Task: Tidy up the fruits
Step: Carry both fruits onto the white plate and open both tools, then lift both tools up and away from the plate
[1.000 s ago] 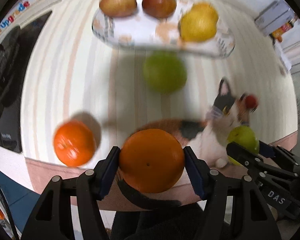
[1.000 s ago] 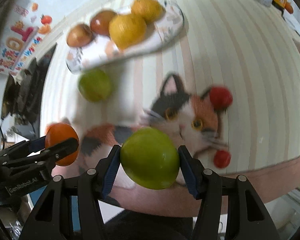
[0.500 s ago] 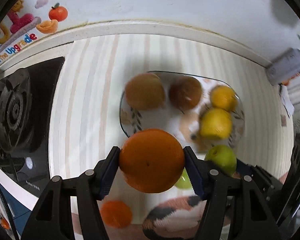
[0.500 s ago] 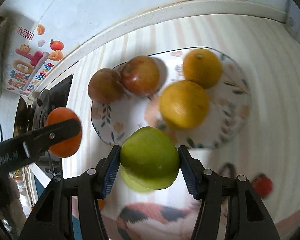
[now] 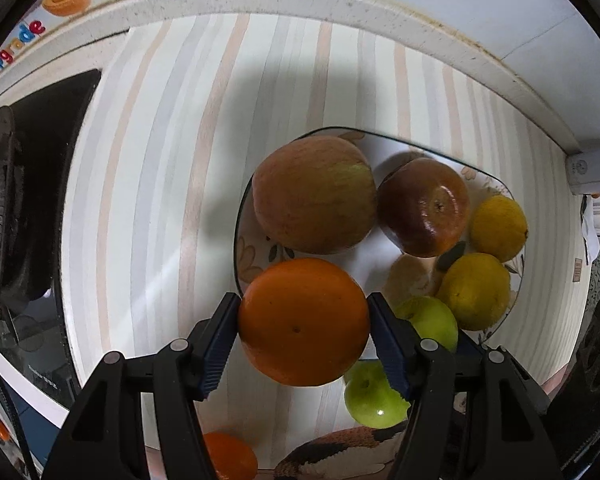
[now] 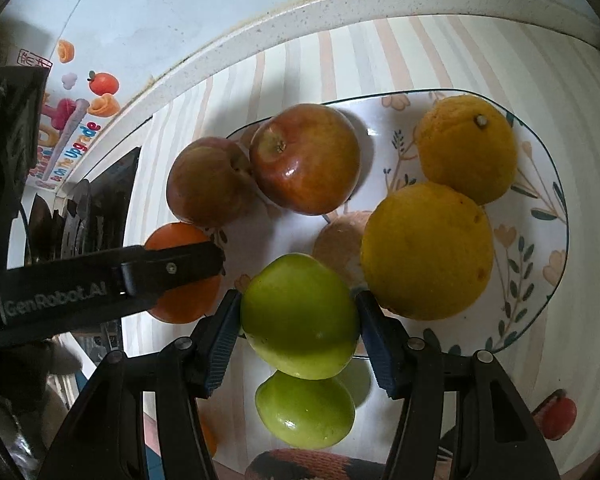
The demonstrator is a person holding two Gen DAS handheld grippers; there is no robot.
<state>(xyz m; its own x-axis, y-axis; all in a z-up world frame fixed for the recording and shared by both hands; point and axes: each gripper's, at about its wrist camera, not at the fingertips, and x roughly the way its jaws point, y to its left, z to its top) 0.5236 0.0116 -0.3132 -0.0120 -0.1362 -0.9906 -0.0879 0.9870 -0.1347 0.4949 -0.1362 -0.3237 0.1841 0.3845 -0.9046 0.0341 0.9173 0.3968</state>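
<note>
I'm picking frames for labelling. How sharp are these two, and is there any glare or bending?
Left wrist view: sharp, counter edge bowed by the fisheye, big shadow on the striped mat. Right wrist view: sharp, a bright glint on the red apple, corners dark.

The striped surface (image 5: 172, 208) carries a flowered plate (image 6: 540, 216), a green apple (image 6: 306, 412) and an orange (image 5: 232, 458) just beside it.

My left wrist camera looks almost straight down, close above the plate (image 5: 496, 179) on the striped surface (image 5: 160, 200). My right wrist camera tilts steeply down from the plate's near edge toward the wall at 12 o'clock. Both share the plate, its fruit, and the stove (image 6: 100, 196) at 9 o'clock.
</note>
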